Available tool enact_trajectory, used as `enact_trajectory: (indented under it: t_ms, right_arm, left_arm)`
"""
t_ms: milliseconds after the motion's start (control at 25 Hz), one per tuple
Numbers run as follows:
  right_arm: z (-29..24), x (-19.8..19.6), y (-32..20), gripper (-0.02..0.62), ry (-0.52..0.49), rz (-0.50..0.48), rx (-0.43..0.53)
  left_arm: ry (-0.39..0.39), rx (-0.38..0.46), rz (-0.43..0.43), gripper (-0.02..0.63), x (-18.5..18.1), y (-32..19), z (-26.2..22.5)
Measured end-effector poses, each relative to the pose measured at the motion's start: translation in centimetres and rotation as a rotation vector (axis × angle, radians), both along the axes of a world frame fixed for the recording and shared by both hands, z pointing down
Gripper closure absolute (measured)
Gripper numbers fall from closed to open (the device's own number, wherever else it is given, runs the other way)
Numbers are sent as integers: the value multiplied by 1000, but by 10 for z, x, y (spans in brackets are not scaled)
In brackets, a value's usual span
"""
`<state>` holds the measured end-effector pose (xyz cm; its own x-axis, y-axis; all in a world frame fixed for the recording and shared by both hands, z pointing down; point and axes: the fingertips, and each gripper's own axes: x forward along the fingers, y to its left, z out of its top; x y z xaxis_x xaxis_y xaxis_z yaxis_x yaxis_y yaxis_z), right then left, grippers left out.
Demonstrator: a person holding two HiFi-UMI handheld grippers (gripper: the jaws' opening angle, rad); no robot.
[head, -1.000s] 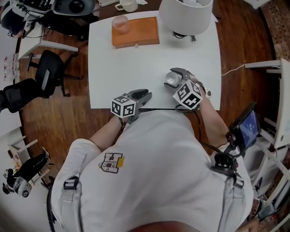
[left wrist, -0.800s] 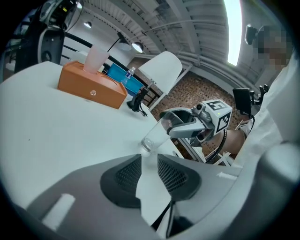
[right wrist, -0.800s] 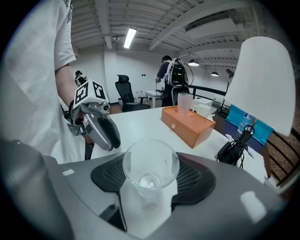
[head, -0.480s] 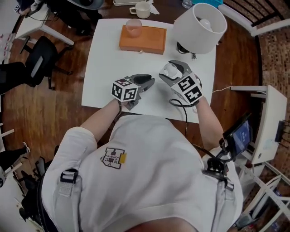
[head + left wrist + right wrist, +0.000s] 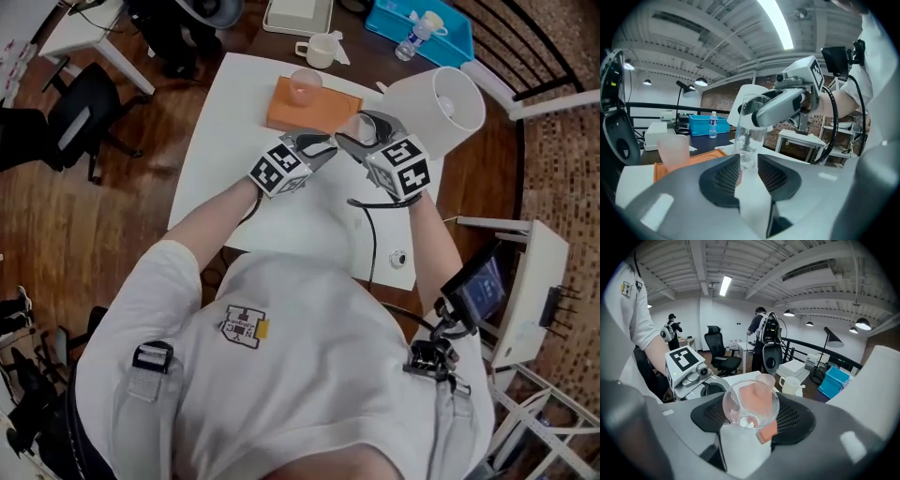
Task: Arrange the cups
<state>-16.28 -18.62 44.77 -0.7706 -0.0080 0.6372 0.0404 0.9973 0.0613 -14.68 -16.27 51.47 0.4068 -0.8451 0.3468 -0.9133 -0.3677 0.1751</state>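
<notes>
My right gripper (image 5: 751,414) is shut on a clear plastic cup (image 5: 750,404), held upright above the white table (image 5: 216,141). A pink cup (image 5: 305,86) stands on the orange tray (image 5: 323,111) at the table's far edge, just beyond the clear cup. In the head view the right gripper (image 5: 361,133) hangs close to the tray's near right corner. My left gripper (image 5: 323,147) is beside it on the left, its jaws a narrow gap apart with nothing between them. In the left gripper view, that gripper (image 5: 745,161) points at the clear cup (image 5: 751,136), with the pink cup (image 5: 674,150) to the left.
A large white lampshade (image 5: 436,108) stands at the table's far right, close to my right gripper. On the dark table behind are a white mug (image 5: 321,49) and a blue bin (image 5: 422,28) with a bottle. Black office chairs (image 5: 70,127) stand left of the table.
Both grippers have moved from the table's near edge toward the orange tray and risen. The right one kept the clear cup throughout.
</notes>
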Motion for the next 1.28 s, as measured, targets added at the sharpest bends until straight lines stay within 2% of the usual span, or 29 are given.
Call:
enact_trajectory:
  t_ms: [320, 600, 920, 1080, 1280]
  right_arm:
    - [13, -43, -46, 311, 69, 58, -22]
    - [37, -73, -70, 311, 125, 154, 20]
    - [61, -88, -89, 311, 132, 286, 23]
    - [76, -86, -102, 311, 140, 362, -30]
    - [81, -88, -109, 310, 139, 387, -1]
  left_arm:
    - [-23, -7, -44, 511, -31, -48, 13]
    - [5, -56, -167, 511, -59, -70, 39]
    - [36, -79, -246, 511, -71, -84, 50]
    - [26, -94, -254, 511, -68, -89, 58]
    - [27, -91, -265, 511, -70, -97, 58]
